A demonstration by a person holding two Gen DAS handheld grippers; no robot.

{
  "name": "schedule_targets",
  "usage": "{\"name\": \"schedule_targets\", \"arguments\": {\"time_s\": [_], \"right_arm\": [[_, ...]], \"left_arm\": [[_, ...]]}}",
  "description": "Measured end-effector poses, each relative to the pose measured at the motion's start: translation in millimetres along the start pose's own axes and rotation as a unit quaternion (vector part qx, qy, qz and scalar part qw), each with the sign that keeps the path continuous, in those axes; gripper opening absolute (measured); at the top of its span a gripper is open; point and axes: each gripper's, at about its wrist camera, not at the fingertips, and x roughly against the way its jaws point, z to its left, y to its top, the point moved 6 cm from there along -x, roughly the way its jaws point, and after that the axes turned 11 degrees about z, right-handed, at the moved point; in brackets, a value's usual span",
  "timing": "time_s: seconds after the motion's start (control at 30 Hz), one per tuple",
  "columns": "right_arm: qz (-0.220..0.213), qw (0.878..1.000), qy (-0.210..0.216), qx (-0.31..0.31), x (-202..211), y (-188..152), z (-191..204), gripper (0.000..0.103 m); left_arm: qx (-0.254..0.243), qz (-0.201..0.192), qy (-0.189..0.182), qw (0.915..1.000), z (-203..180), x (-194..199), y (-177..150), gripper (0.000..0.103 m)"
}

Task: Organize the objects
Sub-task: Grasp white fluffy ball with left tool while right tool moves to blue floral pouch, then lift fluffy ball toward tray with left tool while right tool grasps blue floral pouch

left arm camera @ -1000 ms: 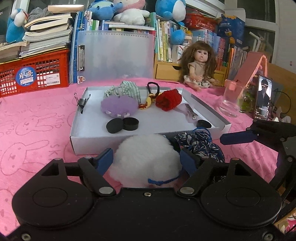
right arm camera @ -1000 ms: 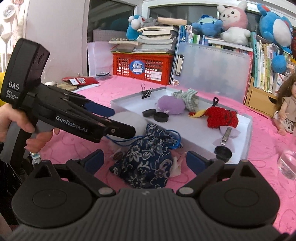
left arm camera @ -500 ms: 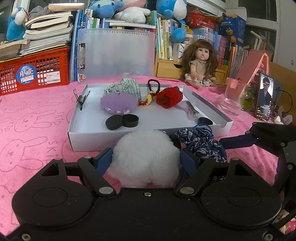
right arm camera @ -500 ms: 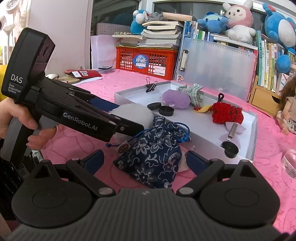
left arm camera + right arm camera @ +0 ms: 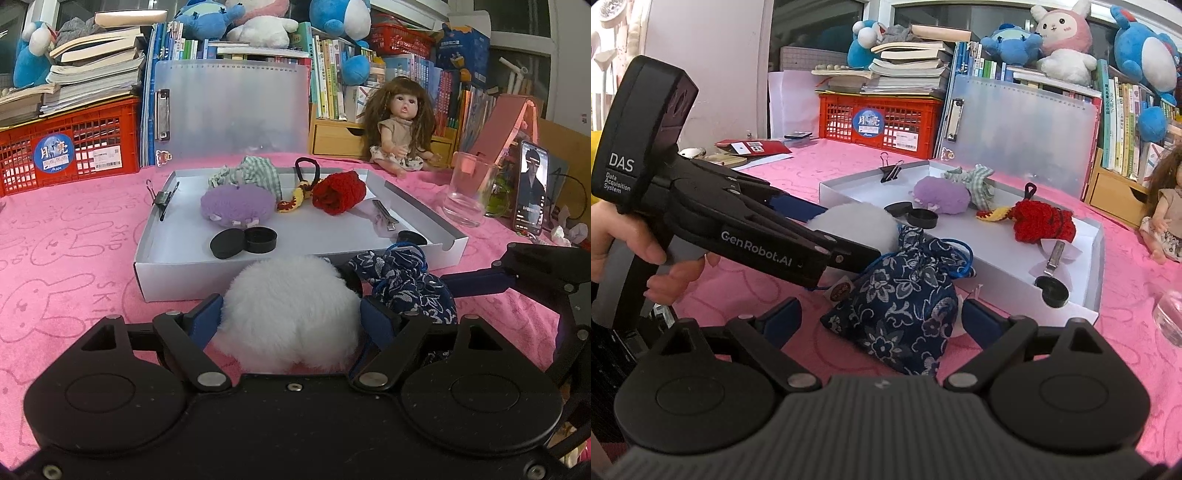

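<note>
On the pink cloth (image 5: pixel 55 236) before the white tray (image 5: pixel 332 236), the left gripper (image 5: pixel 291 317) is opening around the white pompom (image 5: pixel 291 310); beside it, the right gripper (image 5: pixel 879 321) stands open around the blue pouch (image 5: pixel 905 295).

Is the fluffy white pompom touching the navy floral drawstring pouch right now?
Touching. In the right wrist view the fluffy white pompom sits directly against the gathered neck of the navy floral drawstring pouch, no pink cloth showing between them.
</note>
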Motion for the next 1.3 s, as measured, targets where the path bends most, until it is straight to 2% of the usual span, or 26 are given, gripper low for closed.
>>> {"name": "schedule_targets", "arguments": {"time_s": [0.13,0.23,0.47,0.63,0.87,1.03,1.1,1.3], "right_arm": [[-0.005,1.0,-0.014,0.006,-1.8,2.2,1.5,0.094],[-0.008,0.999,-0.03,0.013,-1.7,1.5,2.8,0.083],[-0.018,0.999,-0.04,0.004,2.7,1.7,-2.3,0.063],[-0.023,0.999,-0.038,-0.004,6.1,1.8,-5.0,0.057],[-0.041,0.998,-0.055,0.005,14.8,1.9,-4.0,0.047],[-0.059,0.996,-0.067,-0.013,24.0,5.3,-12.0,0.046],[-0.068,0.995,-0.074,-0.025,28.9,6.7,-17.6,0.046],[-0.088,0.988,-0.1,-0.076,41.6,8.2,-40.5,0.046]], "left_arm": [[0.003,-0.001,0.001,1.0,-1.1,-4.2,1.4,0.08],[0.009,-0.008,0.004,0.9999,-1.1,-5.7,1.8,0.08],[0.001,-0.025,0.014,0.9996,-5.3,-1.7,1.6,0.07],[0.009,-0.026,0.009,0.9996,-3.7,2.0,1.6,0.067],[0.013,-0.037,0.009,0.9992,-0.7,10.2,3.8,0.053],[0.013,-0.038,0.011,0.9991,0.2,12.0,2.0,0.054],[0.008,-0.036,0.01,0.9993,-1.2,11.4,0.5,0.063],[-0.021,-0.029,0.019,0.9992,-10.9,5.4,-5.8,0.075]]}}
